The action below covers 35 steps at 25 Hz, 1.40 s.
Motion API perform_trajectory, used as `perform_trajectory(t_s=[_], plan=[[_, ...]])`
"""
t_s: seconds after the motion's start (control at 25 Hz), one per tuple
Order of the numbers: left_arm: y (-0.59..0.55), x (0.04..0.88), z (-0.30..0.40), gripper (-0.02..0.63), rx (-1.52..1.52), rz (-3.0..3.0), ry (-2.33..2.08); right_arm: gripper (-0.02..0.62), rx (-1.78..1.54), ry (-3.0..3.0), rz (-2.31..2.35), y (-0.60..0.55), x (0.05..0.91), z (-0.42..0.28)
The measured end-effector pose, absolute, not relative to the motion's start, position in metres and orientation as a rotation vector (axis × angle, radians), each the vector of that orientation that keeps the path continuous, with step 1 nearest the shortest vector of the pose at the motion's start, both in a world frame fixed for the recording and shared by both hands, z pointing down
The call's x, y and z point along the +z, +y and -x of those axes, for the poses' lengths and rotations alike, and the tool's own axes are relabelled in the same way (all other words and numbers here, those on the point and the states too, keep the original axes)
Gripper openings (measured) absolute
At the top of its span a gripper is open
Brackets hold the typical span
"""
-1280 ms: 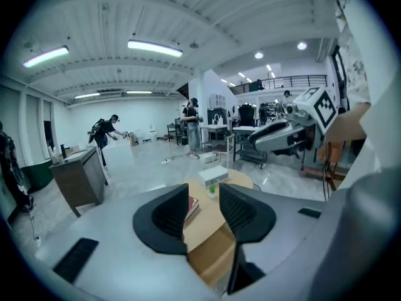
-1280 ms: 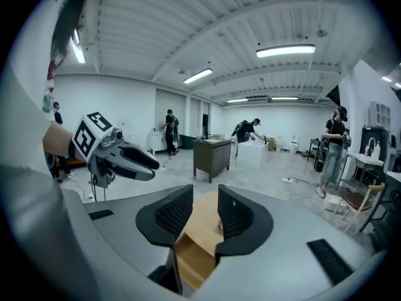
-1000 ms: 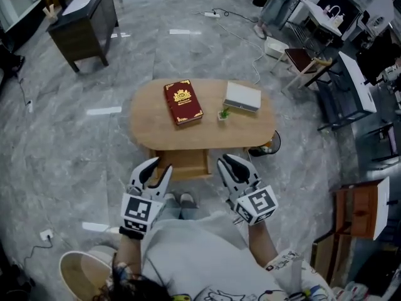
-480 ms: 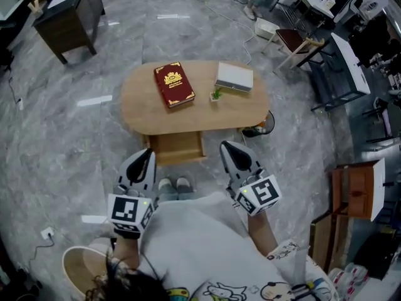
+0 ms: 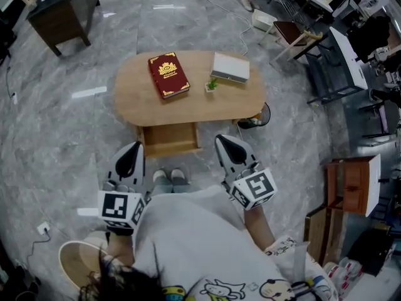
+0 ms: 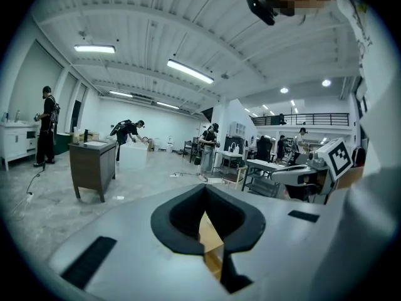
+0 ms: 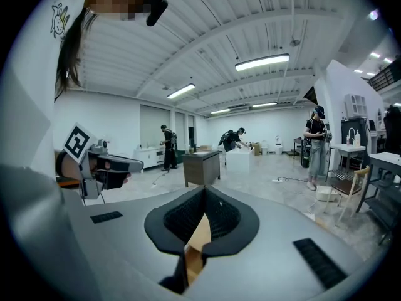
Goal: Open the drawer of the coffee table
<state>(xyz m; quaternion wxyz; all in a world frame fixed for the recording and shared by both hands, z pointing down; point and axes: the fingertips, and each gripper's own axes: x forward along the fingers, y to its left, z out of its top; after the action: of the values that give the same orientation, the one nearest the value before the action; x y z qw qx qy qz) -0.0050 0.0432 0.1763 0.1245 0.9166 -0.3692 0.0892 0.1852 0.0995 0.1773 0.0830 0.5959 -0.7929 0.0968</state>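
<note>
The oval wooden coffee table (image 5: 131, 99) stands on the grey floor ahead of me. Its drawer (image 5: 169, 140) sticks out of the near side toward me. On the top lie a red book (image 5: 168, 75), a white box (image 5: 230, 67) and a tiny green plant (image 5: 212, 84). My left gripper (image 5: 134, 149) hovers left of the drawer front and short of it, shut and empty. My right gripper (image 5: 224, 143) hangs to the right of the drawer, also shut with nothing held. In each gripper view the black jaws meet, left gripper (image 6: 203, 194), right gripper (image 7: 203, 194), with pale wood behind them.
My shoes (image 5: 166, 177) are just in front of the drawer. A dark cabinet (image 5: 59, 8) stands far left. Chairs and desks (image 5: 326, 49) crowd the right, with a wooden unit (image 5: 354, 190) nearer. A white round tub (image 5: 75, 259) sits at lower left. Cables run beyond the table.
Both grippers' jaws have closed, the left from a wide gap. The grippers have drawn back from the drawer front, and the table sits higher in the head view. The drawer stays out.
</note>
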Motion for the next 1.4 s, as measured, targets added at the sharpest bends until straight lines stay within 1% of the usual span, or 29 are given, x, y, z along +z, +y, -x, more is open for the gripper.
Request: perform_trajectory(t_s=[1.4], plan=[[0.041,0.176,0.007,0.005,0.283,-2.674,-1.133,-0.002,0.318,-2.413,-1.736,0.087,0.184,-0.181]])
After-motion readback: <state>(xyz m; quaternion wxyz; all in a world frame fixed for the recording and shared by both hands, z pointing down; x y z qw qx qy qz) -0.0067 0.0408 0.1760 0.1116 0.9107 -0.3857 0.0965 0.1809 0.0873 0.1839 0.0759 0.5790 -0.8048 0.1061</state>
